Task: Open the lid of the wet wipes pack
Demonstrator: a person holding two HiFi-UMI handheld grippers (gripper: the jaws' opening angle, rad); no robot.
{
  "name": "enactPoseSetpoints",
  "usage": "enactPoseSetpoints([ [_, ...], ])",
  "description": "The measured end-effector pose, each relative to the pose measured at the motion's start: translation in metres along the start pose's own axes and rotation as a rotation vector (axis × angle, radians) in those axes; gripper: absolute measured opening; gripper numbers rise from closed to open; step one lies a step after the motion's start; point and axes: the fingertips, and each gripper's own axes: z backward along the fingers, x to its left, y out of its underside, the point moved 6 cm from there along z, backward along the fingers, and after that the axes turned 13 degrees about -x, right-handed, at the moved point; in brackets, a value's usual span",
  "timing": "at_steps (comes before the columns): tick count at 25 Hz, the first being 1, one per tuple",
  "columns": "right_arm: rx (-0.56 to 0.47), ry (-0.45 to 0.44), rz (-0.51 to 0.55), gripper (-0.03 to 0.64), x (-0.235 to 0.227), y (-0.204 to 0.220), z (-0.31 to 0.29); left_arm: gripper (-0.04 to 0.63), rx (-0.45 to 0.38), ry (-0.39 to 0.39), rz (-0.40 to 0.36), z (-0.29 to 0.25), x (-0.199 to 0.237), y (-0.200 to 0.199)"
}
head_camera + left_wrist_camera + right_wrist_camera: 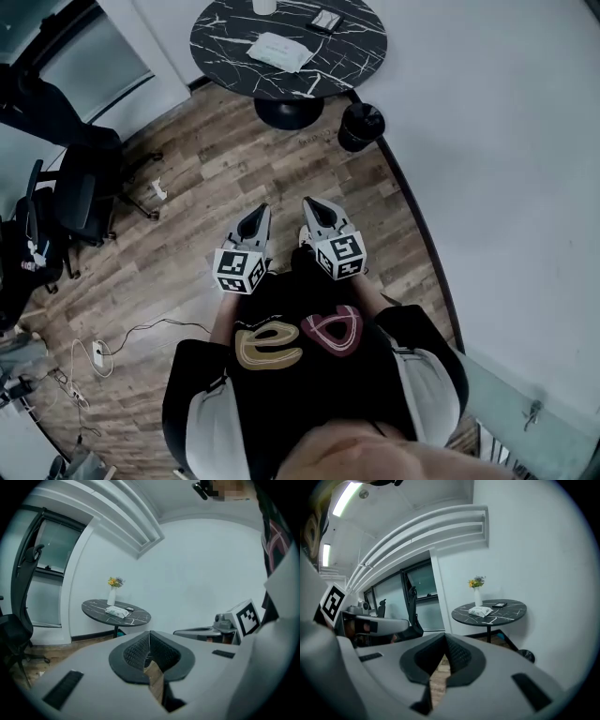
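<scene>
Plainly, both grippers are held well apart from the wet wipes pack [279,52], which is seen lying flat on the round black marble-patterned table [349,58] at the top of the head view, straight ahead of the jaws, its long axis set roughly across the frame. The left gripper [257,214] and right gripper [320,205] are shown side by side near the frame's middle, each closed on nothing. Neither is judged clearly nearer. No print on the pack can be read.

Wet wipes pack [279,51] (white) on table [225,37]
</scene>
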Motion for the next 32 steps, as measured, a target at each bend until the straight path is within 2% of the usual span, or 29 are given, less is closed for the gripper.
enactPoseSetpoints([
  [8,-0.004,-0.043,-0.009,0.010,-0.061,-0.013,-0.032,0.017,0.008,-0.047,-0.005,-0.061,0.000,-0.003],
  [19,0.006,-0.061,0.005,0.010,-0.123,-0.021,-0.044,0.017,0.003,-0.066,0.026,-0.122,-0.015,0.003],
  [32,0.028,-0.028,0.011,0.009,-0.154,-0.021,-0.042,0.017,0.000,-0.116,0.106,-0.155,-0.015,0.009],
])
